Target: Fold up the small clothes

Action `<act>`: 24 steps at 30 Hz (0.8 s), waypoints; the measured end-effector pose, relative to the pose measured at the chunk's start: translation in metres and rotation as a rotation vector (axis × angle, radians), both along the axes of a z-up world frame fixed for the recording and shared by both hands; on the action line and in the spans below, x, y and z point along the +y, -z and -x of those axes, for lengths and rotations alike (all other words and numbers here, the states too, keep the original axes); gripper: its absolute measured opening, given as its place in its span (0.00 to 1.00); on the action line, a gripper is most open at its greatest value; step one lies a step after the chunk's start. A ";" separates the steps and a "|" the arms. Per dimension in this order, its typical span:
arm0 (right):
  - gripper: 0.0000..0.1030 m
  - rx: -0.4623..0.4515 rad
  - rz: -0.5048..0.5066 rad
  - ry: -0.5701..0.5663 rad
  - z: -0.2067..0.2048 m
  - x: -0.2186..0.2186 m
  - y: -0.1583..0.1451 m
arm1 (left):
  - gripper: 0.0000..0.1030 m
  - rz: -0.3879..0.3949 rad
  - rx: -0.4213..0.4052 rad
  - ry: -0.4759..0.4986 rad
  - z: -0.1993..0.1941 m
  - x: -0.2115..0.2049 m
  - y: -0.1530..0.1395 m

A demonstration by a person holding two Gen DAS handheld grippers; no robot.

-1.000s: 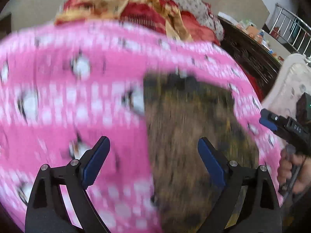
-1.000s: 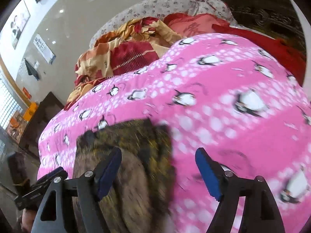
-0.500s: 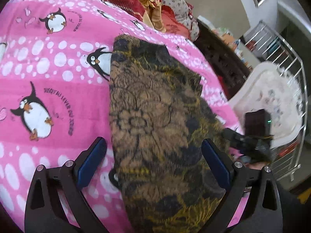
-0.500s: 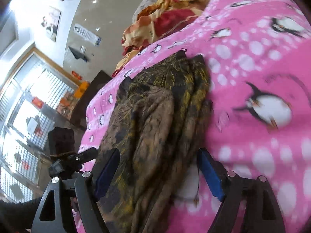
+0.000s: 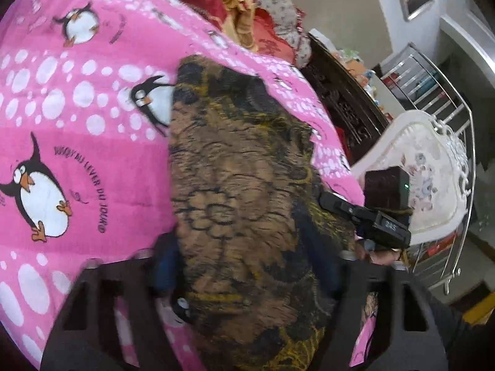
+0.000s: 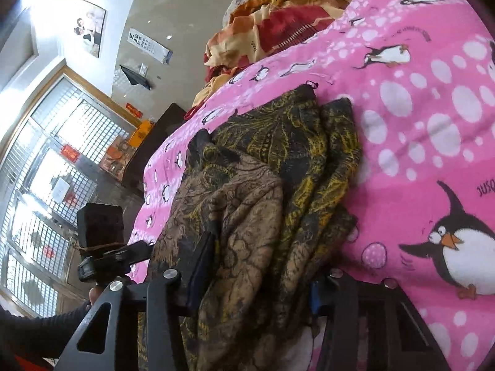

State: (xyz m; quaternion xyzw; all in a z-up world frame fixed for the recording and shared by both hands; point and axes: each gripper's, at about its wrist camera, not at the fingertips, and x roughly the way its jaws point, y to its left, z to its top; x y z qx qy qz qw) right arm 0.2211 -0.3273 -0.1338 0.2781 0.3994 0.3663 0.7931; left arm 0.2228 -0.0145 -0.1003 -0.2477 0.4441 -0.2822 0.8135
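Brown-and-yellow patterned garment (image 5: 241,204) lies on the pink penguin blanket (image 5: 77,160) over the bed, long axis running from 6 to 12 o'clock in the left wrist view. Near end is bunched between both tools.

Left tool (image 5: 244,275): blue pads straddle the near hem, cloth filling the gap between them. Blurred, so I can't tell if it's clamped or just closing. Right tool (image 6: 256,278): fingers either side of a thick fold stack, left pad touching the fabric, right pad half hidden under it. Can't tell grip there either.

My read on the placement: both tools sit at the near edge, side by side, to lift that end together and carry it toward 12 o'clock for a half-fold. Two grip points keep the edge straight.

View differences:
- Left wrist view shows the top layer flat with its flower print, plus the right tool's handle at 3 o'clock and a white chair (image 5: 427,185) beyond.
- Right wrist view shows the layering: lighter brown panel over darker yellow folds, ridges along the 1 o'clock side. Also the left tool's handle at 8 o'clock, and a red-orange quilt (image 6: 278,21) piled at 12.
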 end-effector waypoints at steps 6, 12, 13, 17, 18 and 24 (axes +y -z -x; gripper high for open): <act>0.30 0.019 0.050 0.007 -0.001 0.008 -0.001 | 0.17 -0.102 -0.016 -0.076 0.007 -0.003 -0.006; 0.24 0.067 0.041 0.051 0.001 0.019 -0.008 | 0.16 -0.151 -0.069 -0.059 0.015 0.005 -0.027; 0.24 0.073 0.030 0.059 0.002 0.021 -0.007 | 0.16 -0.163 -0.077 -0.059 0.016 0.008 -0.029; 0.23 0.097 -0.024 0.043 0.003 0.042 -0.007 | 0.16 -0.184 -0.093 -0.072 0.020 0.040 -0.032; 0.23 0.106 -0.032 0.027 0.002 0.053 -0.006 | 0.16 -0.184 -0.089 -0.079 0.020 0.052 -0.031; 0.23 0.116 -0.055 -0.050 -0.007 0.121 -0.008 | 0.16 -0.218 -0.089 -0.114 0.028 0.121 -0.027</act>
